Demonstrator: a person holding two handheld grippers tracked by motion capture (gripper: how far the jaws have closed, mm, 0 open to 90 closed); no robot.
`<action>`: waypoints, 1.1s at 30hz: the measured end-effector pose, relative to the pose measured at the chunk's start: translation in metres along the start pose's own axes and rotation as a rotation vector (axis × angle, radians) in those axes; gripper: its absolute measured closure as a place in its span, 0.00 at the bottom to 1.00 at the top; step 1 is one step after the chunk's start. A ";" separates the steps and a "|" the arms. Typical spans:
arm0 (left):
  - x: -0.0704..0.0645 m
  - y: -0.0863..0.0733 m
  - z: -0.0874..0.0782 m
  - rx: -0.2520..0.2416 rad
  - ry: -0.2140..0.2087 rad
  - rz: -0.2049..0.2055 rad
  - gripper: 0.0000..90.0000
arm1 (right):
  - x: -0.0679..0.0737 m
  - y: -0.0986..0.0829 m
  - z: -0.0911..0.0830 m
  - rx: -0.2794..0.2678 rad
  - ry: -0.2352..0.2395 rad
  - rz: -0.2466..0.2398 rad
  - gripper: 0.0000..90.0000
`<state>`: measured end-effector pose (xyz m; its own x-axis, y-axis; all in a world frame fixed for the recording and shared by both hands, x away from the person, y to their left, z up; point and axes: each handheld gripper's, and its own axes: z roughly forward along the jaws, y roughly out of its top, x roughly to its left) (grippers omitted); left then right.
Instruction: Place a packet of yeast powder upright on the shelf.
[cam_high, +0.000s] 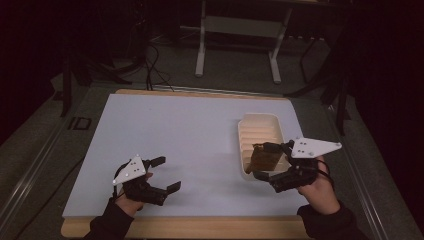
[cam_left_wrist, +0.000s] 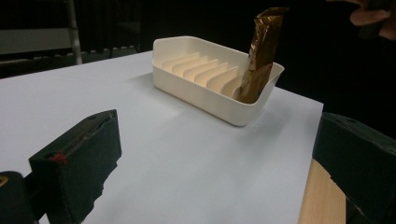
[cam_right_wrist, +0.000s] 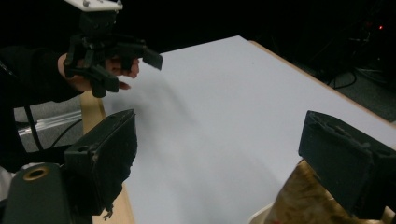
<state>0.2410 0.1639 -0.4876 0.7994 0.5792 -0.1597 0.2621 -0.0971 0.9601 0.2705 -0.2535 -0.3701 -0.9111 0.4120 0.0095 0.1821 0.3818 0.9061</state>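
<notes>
**Packet stood on end in the slotted tray, right gripper spread around it**

In the high view, the cream slotted tray (cam_high: 260, 122) lies lengthwise on the right half of the white table top (cam_high: 175, 145), its ribs running across it. A brown foil packet (cam_high: 263, 159) sits in the end nearest the person. The right gripper (cam_high: 264, 161) is at that same end with one jaw on each side of the packet, spread wider than the packet, so it is released rather than pinching. The ribs are probably what keep the packet standing, which would explain why the hand can let go there. The left gripper (cam_high: 167, 174) rests well apart on the left side of the table, jaws spread and holding nothing (parked out of the way, it seems).

In the left gripper view, that gripper's two black jaws stand wide apart with bare table between them. Beyond them the tray (cam_left_wrist: 205, 95) shows its row of ribs, and the packet (cam_left_wrist: 259, 56) stands nearly upright in the last slot, leaning slightly against the end wall.

In the right gripper view, the jaws are open with a wide gap. The crinkled top of the packet (cam_right_wrist: 299, 198) shows just under the right-hand jaw; whether that jaw touches it cannot be told. Across the table the left gripper (cam_right_wrist: 126, 70) hangs open in the person's hand.
</notes>
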 end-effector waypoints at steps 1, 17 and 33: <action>0.000 0.000 0.000 0.000 0.000 0.000 0.02 | 0.002 -0.002 0.001 0.000 -0.003 0.001 0.13; 0.000 0.000 0.000 -0.003 -0.002 0.001 0.02 | 0.033 -0.042 0.022 0.012 0.015 0.026 0.14; -0.001 -0.001 0.000 -0.004 -0.004 -0.003 0.02 | 0.039 -0.086 0.026 0.094 -0.008 0.058 0.13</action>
<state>0.2403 0.1634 -0.4888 0.8007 0.5762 -0.1637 0.2624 -0.0917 0.9606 0.2289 -0.2488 -0.4585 -0.8952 0.4420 0.0574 0.2687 0.4326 0.8606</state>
